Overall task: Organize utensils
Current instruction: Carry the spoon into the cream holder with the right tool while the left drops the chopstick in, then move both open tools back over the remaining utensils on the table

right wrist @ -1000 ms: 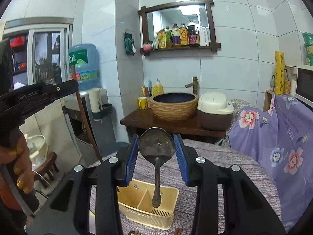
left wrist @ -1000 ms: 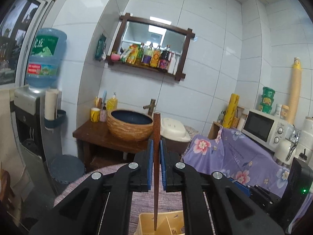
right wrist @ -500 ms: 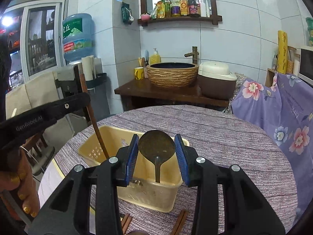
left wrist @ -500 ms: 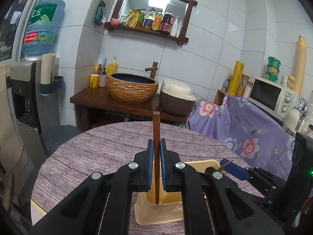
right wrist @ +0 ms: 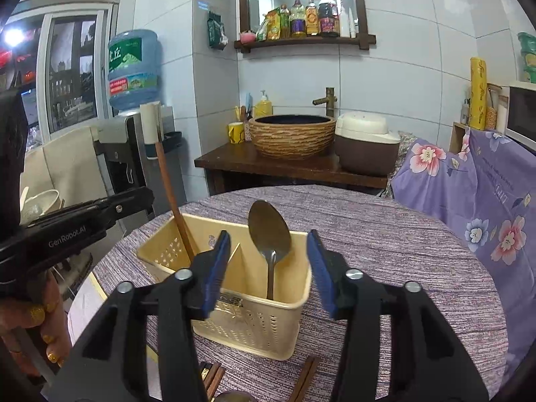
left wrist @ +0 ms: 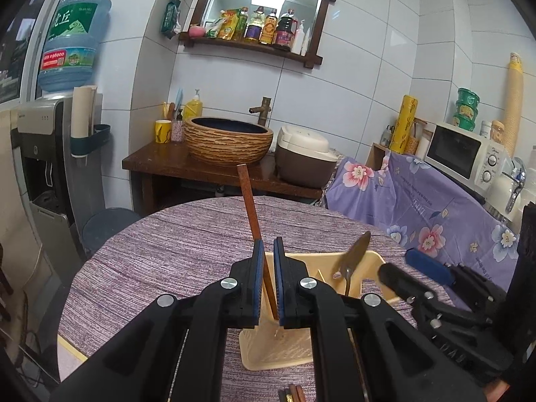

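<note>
A cream plastic utensil basket [right wrist: 254, 325] with two compartments stands on the round table. My right gripper [right wrist: 268, 251] hovers over its right compartment. Its jaws are opening, and their blue pads stand clear of the metal spoon [right wrist: 269, 231] between them. The spoon stands handle-down in that compartment, leaning on the wall. My left gripper [left wrist: 267, 244] is shut on a brown wooden chopstick [left wrist: 249, 201], which tilts with its lower end inside the basket [left wrist: 268, 348]. The right wrist view shows the chopstick [right wrist: 171, 194] in the left compartment. In the left wrist view, the spoon [left wrist: 355, 251] and right gripper [left wrist: 398, 264] appear at right.
Loose brown chopsticks [right wrist: 305, 378] lie on the purple-striped tablecloth [right wrist: 385, 234] in front of the basket. Behind the table stands a dark side table with a woven basin [right wrist: 291, 137] and a rice cooker [right wrist: 365, 140]. A water dispenser [right wrist: 134, 67] stands left, flowered purple cloth [right wrist: 485, 201] right.
Both grippers have come down to the basket. The right jaws have spread and let go of the spoon, which now rests in the basket. The held chopstick has tilted.
</note>
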Demonstrator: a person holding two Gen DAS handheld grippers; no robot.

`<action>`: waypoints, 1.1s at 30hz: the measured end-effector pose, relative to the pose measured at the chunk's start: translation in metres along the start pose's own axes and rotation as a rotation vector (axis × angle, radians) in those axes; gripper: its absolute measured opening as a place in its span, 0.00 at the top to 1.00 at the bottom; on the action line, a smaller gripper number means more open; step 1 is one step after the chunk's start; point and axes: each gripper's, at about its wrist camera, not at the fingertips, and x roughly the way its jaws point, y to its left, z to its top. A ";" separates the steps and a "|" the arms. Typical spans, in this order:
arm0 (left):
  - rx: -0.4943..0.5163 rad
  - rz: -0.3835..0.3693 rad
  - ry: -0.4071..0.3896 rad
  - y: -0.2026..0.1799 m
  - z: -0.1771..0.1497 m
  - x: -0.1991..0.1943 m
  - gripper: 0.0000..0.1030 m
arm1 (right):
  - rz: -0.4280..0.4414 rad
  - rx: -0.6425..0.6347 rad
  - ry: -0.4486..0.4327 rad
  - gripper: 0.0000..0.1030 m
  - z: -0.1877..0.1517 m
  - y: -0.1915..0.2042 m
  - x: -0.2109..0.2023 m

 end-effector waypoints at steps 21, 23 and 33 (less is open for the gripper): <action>0.164 0.089 0.337 -0.011 -0.149 -0.045 0.23 | -0.143 0.137 0.377 0.35 -0.160 -0.027 -0.068; 0.139 0.084 0.344 -0.011 -0.158 -0.049 0.23 | -0.140 0.143 0.395 0.35 -0.170 -0.025 -0.070; 0.102 0.046 0.422 -0.021 -0.182 -0.044 0.41 | -0.105 0.131 0.441 0.37 -0.185 -0.008 -0.068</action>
